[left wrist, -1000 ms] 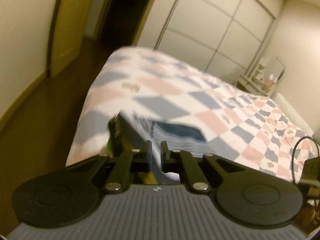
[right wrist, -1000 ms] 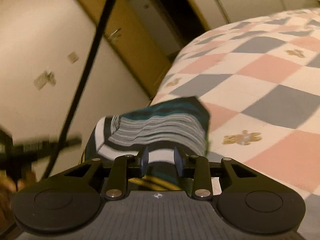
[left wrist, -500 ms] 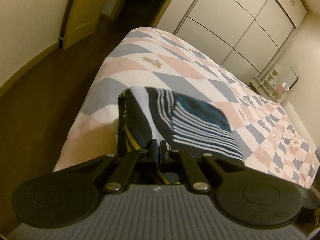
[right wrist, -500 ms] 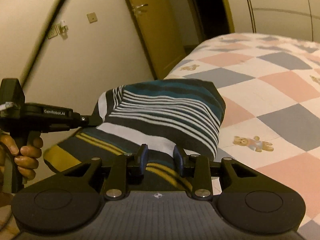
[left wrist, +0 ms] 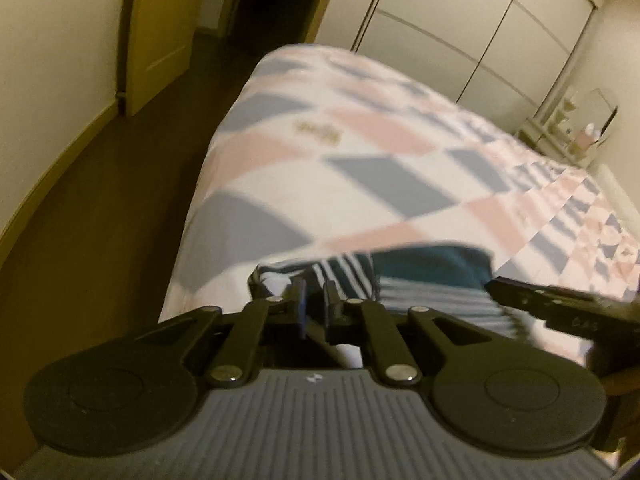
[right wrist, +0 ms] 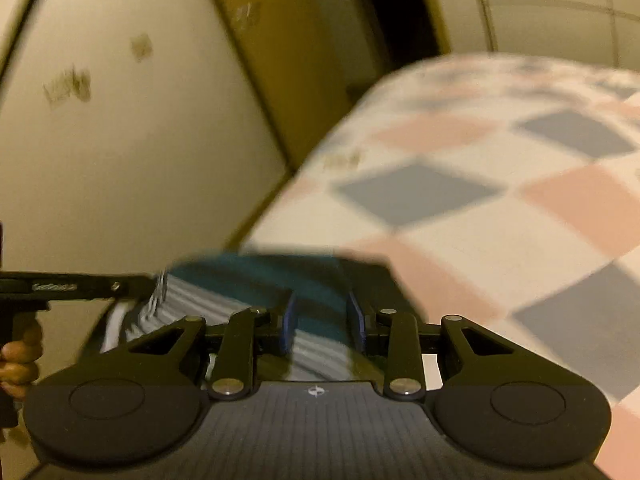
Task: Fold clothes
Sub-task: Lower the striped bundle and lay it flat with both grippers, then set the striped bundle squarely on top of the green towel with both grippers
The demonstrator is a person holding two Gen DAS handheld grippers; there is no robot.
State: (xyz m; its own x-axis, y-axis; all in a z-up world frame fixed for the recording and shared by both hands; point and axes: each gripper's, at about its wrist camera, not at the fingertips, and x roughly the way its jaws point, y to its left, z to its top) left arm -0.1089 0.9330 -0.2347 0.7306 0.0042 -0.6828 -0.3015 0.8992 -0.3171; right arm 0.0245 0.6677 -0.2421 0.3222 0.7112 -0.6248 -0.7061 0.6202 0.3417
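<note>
Lying at the near edge of the pink, grey and white checked bed quilt (left wrist: pixel 360 184), a teal striped knit garment (right wrist: pixel 256 280) is recorded. Left tongs (left wrist: pixel 314 300) stand narrow over cloth, grip uncertain; right tongs (right wrist: pixel 322 322), at 3 o'clock, are spread wide.

From the left wrist we look along the left gripper (left wrist: pixel 314 298) up the bed (left wrist: pixel 360 168) toward the wardrobe (left wrist: pixel 460 32); from the right wrist, close over the striped garment (right wrist: pixel 256 280), toward the door (right wrist: pixel 288 60); both share garment and bed corner
</note>
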